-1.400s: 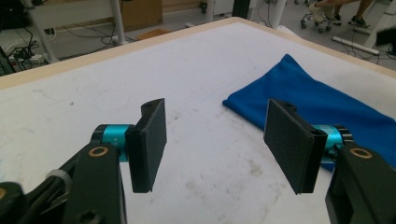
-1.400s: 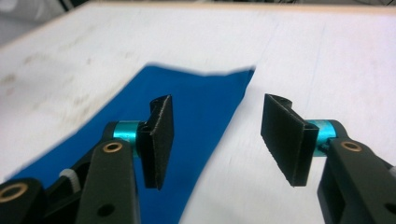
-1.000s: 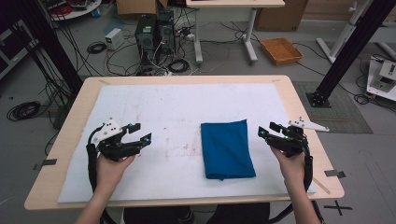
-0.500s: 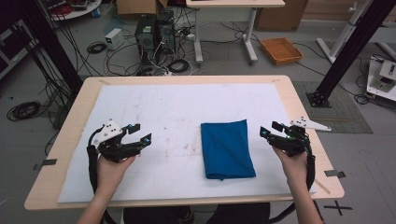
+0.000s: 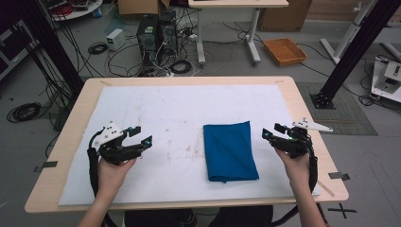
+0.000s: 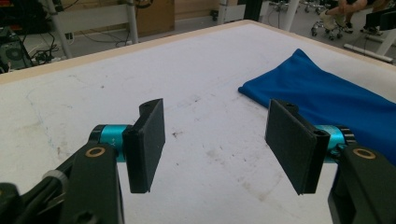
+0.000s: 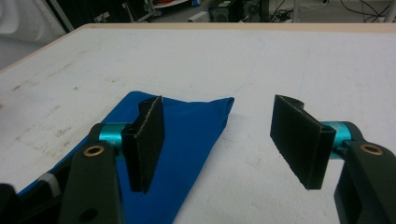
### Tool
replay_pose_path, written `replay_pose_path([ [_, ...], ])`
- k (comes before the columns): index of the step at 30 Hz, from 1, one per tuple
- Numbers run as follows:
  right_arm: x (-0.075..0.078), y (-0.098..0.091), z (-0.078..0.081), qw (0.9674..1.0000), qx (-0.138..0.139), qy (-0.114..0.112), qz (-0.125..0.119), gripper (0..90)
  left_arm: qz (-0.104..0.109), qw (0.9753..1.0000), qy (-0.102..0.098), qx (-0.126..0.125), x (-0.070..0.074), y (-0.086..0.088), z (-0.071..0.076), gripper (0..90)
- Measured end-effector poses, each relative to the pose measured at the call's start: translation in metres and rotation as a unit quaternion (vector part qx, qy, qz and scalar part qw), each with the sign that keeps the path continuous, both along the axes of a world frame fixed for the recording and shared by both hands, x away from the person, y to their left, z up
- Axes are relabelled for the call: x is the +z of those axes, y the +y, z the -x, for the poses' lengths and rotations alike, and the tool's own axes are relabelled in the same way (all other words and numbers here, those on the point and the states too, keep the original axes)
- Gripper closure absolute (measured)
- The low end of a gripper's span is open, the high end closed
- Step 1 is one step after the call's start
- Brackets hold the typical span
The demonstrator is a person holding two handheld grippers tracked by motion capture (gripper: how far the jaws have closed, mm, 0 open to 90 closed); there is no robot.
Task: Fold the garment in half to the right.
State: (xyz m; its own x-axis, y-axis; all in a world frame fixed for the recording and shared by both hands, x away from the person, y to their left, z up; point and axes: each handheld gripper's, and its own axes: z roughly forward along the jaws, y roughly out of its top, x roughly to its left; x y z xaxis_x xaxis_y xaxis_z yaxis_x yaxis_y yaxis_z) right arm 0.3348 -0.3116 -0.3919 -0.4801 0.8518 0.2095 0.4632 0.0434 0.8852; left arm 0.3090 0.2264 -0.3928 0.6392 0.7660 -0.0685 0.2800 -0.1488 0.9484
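The right gripper (image 5: 276,132) sits at the right of the high view, its jaws spread wide with nothing between them; they have just been opening a little further. The left gripper (image 5: 140,135) sits at the left of that view, jaws likewise wide apart and empty. Between the two, right of centre, lies one folded blue cloth (image 5: 230,150), flat on the white mat (image 5: 156,104) that covers the table (image 5: 302,109), apart from both grippers and nearer the right one.

The likely trouble: a jaw may pinch only the top layer, so the fold pulls open, or it may drag the cloth across the mat and rumple it if the pads come in too low.

Count: two grippers, one cloth, one mat, one table.
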Motion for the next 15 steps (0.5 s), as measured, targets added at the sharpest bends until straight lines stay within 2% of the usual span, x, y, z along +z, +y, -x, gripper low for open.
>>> replay_pose_path([
  [15,-0.0009,-0.0001,-0.0012,1.0000,-0.003,0.004,0.001,34.7,-0.003,1.0000,0.002,0.002,-0.0020,-0.0003,-0.0016,38.0],
])
